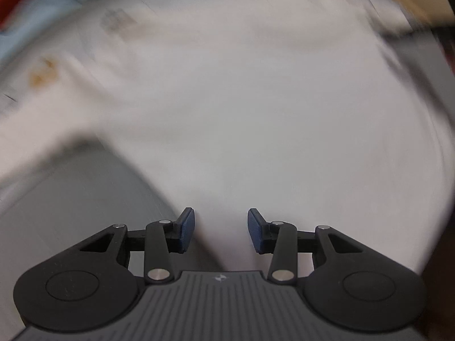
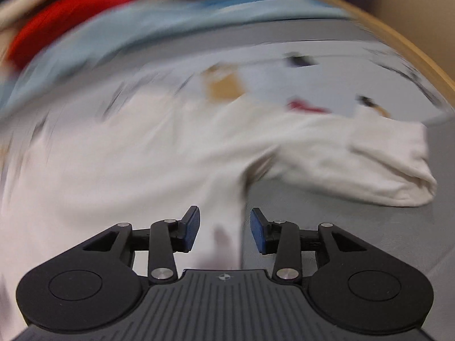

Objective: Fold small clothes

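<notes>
Left tongs (image 1: 221, 231) and right tongs (image 2: 225, 231) both gape, released, gripping nothing, low over a white garment (image 2: 119, 164) spread on the grey desk (image 2: 341, 227). Sleeve (image 2: 378, 164) out flat; folding looks barely begun. Blue garment (image 2: 136, 25) waits behind. Blur: no readable print.

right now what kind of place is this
Probably a home laundry-folding spot: a white printed top lies spread on a grey table with a wooden rim, beside a pile of light blue and red clothes.
</notes>
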Action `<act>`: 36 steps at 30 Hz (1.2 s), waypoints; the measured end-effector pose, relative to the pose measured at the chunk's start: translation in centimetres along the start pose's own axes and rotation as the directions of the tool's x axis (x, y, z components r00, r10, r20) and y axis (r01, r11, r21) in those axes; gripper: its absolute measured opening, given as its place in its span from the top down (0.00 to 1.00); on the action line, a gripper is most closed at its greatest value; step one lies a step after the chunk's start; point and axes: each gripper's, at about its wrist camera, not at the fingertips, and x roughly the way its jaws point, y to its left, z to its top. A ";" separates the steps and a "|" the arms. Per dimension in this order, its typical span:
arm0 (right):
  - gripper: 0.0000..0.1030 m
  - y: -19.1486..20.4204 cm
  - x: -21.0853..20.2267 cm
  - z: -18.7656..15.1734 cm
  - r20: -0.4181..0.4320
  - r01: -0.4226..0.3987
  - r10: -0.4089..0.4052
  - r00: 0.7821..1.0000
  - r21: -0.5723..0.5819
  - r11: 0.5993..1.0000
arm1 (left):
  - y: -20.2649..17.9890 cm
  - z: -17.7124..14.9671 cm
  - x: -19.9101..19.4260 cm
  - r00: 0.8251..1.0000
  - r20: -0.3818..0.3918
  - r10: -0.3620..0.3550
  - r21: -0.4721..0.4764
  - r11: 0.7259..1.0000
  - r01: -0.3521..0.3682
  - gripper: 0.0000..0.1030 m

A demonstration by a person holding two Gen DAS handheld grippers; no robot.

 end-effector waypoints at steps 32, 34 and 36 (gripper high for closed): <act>0.40 15.3 -6.6 3.5 0.256 0.012 0.011 0.967 -0.091 0.996 | 10.1 2.3 -7.6 0.892 0.324 0.316 -0.460 0.876 -0.144 0.36; 0.40 16.0 -5.8 3.8 0.229 -0.012 0.028 0.973 -0.069 0.998 | 10.6 1.9 -7.3 0.889 0.317 0.331 -0.475 0.866 -0.153 0.33; 0.40 16.8 -4.9 4.1 0.191 -0.007 0.019 0.981 -0.064 0.998 | 11.7 1.9 -6.7 0.888 0.298 0.351 -0.504 0.848 -0.166 0.32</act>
